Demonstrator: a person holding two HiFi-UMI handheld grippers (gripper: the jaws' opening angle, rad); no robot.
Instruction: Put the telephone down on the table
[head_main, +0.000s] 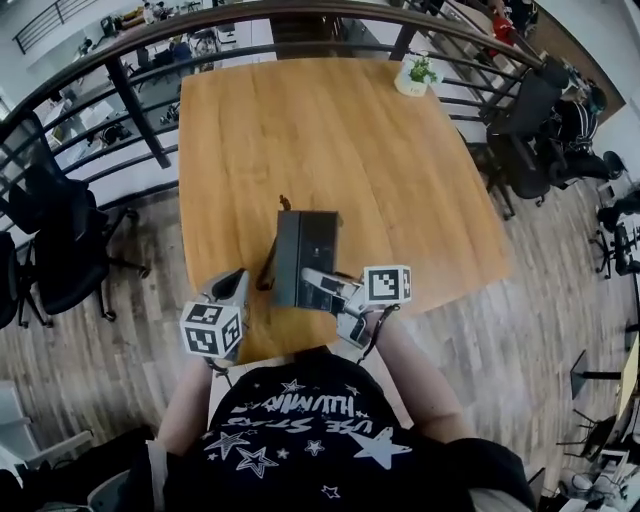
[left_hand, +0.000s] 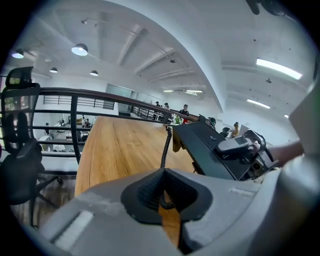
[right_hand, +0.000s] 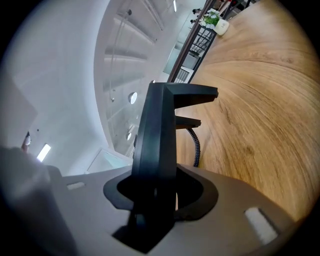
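Telephone (head_main: 303, 255) is off the wood and tilted, a dark boxy set hanging over the near part of the table (head_main: 300, 130), close to the edge by the person. The right gripper (head_main: 325, 288) has its jaws clamped on the body; its own view shows the dark casing (right_hand: 157, 135) standing edge-up between them with the table (right_hand: 260, 125) passing alongside. The left gripper (head_main: 235, 288) sits just to the left, and in its view the coiled cord (left_hand: 165, 147) runs down from the set (left_hand: 210, 150) into the notch of its nearly closed jaws, which look to be pinching it. The main danger, I think, is the landing spot: set down this close to the near edge, the body could overhang and tip off. A one-sided hold on a tilted box may also let it swivel in the pads as a corner meets the wood. If the two hands drift apart, the cord could go taut and drag the set sideways once it is released
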